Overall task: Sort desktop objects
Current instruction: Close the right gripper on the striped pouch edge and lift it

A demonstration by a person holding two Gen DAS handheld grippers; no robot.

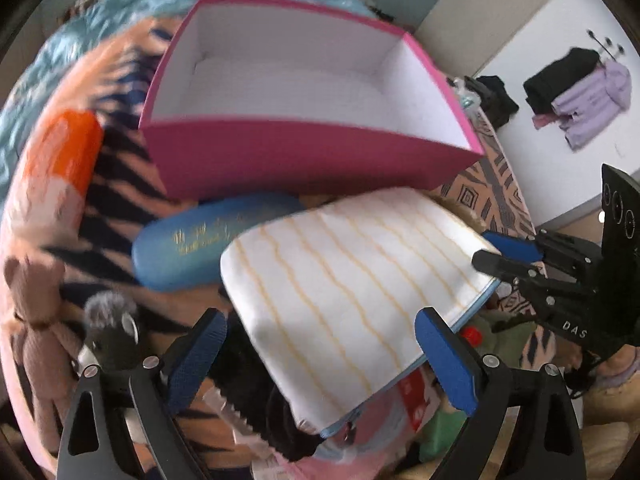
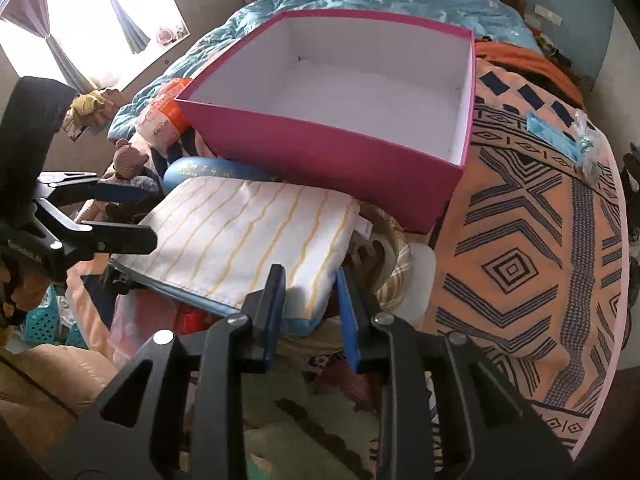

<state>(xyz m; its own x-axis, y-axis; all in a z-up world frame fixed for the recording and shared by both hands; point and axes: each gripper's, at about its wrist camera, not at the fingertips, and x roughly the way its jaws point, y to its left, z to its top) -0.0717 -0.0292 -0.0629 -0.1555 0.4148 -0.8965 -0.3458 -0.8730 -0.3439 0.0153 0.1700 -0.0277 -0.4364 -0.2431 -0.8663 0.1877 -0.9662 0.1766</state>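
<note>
The right gripper (image 2: pixel 310 302) gripped the striped pouch (image 2: pixel 248 240) at lower centre; the left gripper (image 1: pixel 320 354) was open around it, below the pink box (image 2: pixel 340 120).
</note>
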